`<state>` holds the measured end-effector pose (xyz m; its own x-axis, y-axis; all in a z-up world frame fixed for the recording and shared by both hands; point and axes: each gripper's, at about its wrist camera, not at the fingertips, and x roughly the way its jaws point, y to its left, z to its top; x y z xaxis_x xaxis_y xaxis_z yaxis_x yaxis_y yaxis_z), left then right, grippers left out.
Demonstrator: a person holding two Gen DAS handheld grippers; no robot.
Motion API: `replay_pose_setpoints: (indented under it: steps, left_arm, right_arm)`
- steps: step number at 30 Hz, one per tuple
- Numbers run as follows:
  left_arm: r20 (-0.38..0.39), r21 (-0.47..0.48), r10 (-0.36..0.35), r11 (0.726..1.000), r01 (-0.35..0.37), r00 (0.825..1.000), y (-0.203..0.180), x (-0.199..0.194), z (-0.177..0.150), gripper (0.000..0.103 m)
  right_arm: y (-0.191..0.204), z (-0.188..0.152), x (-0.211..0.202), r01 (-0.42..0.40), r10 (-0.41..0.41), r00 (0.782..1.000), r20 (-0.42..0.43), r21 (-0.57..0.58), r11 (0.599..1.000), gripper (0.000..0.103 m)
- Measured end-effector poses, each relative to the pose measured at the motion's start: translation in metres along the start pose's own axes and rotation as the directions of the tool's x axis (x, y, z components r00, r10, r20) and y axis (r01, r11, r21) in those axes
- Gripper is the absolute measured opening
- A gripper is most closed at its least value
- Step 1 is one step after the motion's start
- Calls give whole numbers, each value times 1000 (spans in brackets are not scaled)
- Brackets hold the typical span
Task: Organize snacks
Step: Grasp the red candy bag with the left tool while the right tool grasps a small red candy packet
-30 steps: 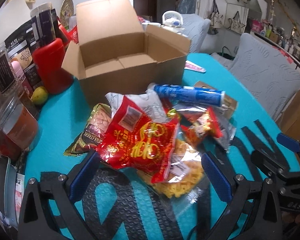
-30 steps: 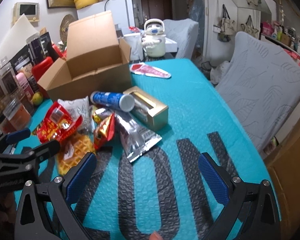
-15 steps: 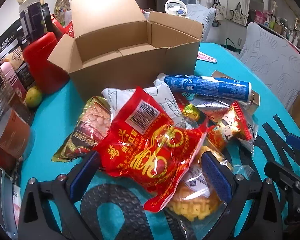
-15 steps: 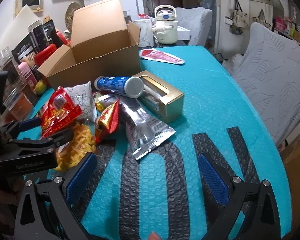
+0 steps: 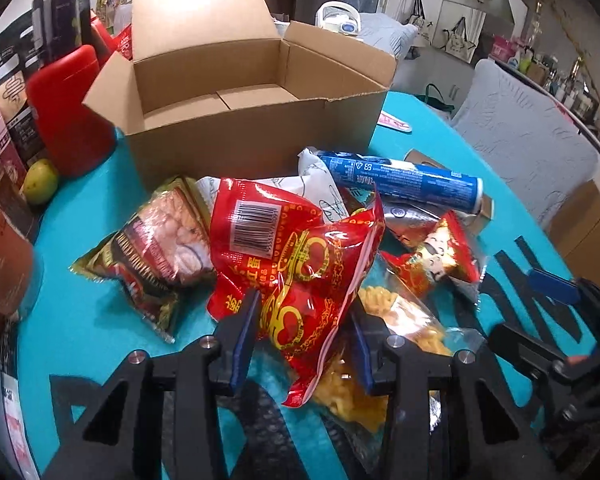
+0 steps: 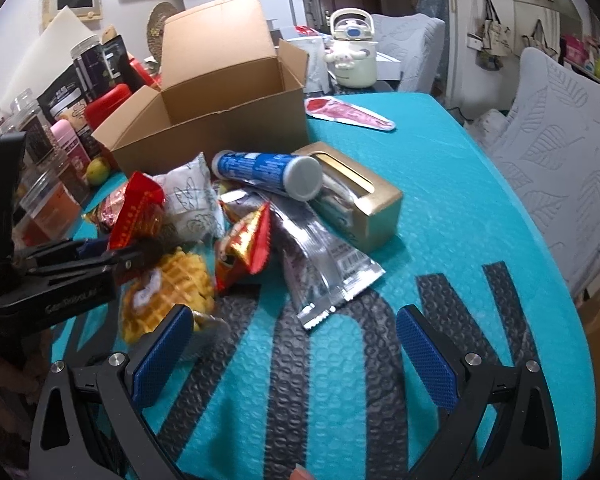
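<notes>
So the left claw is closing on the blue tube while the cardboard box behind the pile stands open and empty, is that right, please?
Not quite: the left claw is closing on the red snack bag, not the blue tube, which lies untouched further back. The left wrist view shows this. The cardboard box does stand open and empty.

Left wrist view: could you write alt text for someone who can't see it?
The left gripper is closing on a red snack bag atop a pile of snacks on a teal table. An open cardboard box sits behind.
</notes>
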<state>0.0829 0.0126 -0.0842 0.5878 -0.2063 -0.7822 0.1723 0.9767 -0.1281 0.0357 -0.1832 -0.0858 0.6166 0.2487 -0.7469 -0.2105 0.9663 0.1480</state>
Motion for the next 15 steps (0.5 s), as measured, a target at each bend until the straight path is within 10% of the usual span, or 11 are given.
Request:
replay_pose_setpoints:
  steps: [15]
  left_arm:
    - [30,-66,55,996,-53,998,25,-28,-15,41]
  right_arm:
    - [23,23,37,-103,101,994,-36,-37,994,59]
